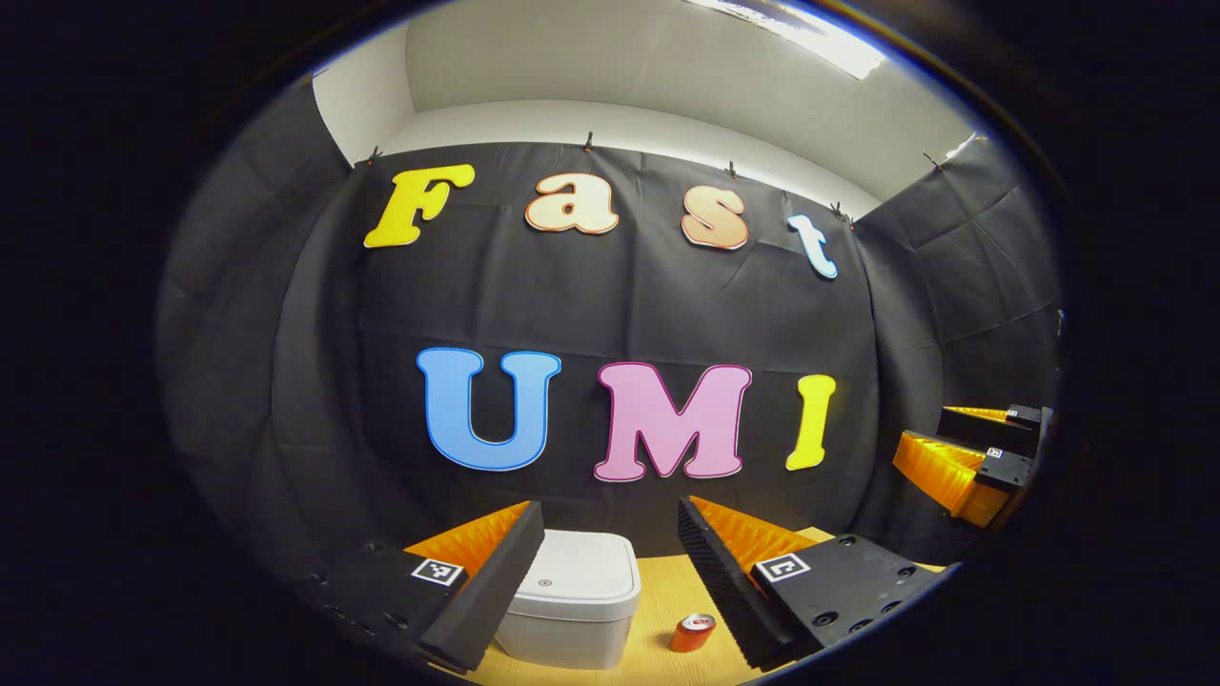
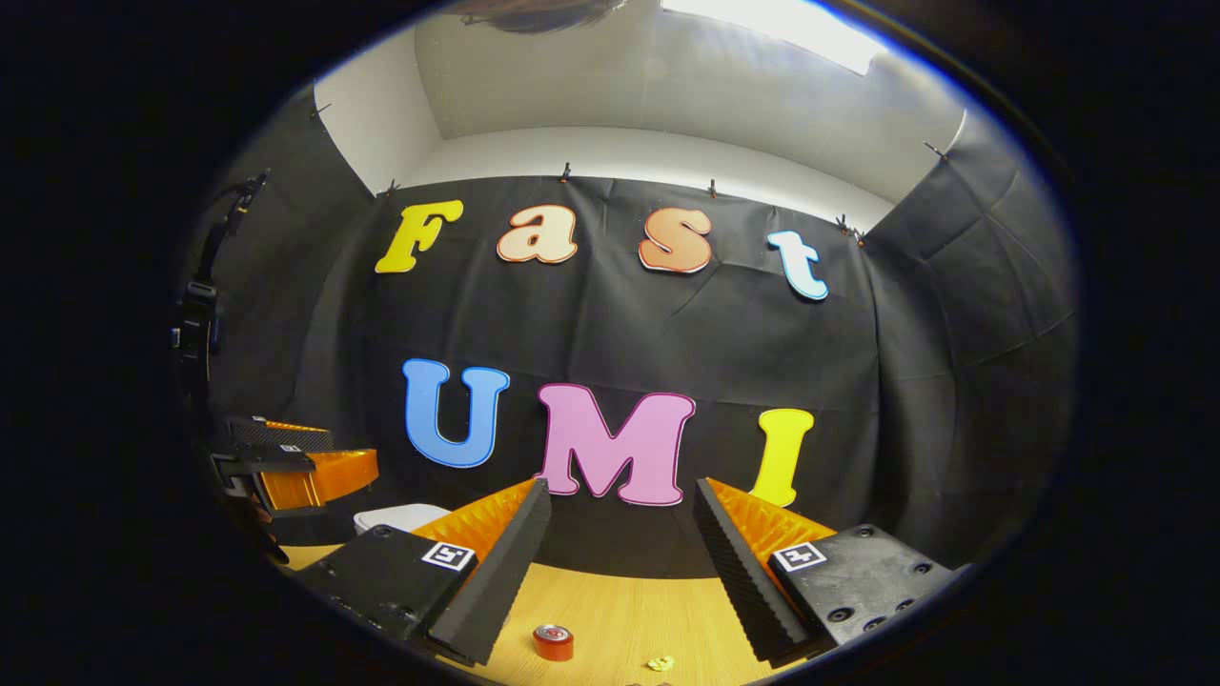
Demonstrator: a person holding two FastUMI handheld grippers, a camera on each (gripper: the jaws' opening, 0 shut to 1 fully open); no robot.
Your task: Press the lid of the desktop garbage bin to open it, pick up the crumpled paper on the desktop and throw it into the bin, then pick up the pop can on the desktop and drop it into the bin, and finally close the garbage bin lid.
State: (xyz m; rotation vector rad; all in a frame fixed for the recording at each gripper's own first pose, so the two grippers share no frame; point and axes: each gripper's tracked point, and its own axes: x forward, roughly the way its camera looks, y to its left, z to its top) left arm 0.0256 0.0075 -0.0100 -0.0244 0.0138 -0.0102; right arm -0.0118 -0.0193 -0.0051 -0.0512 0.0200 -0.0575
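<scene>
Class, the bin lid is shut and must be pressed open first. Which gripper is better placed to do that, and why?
Left, probably. In the left gripper view the bin sits right ahead between the open fingers of the left gripper, lid closed. In the right gripper view it lies off to the side, while the right gripper faces the can.

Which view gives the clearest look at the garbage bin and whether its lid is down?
The left gripper view: the garbage bin sits between that gripper's open fingers, its lid flat and closed. In the right gripper view, part of the bin's top peeks out behind the right gripper's own finger, below the left gripper.
</scene>
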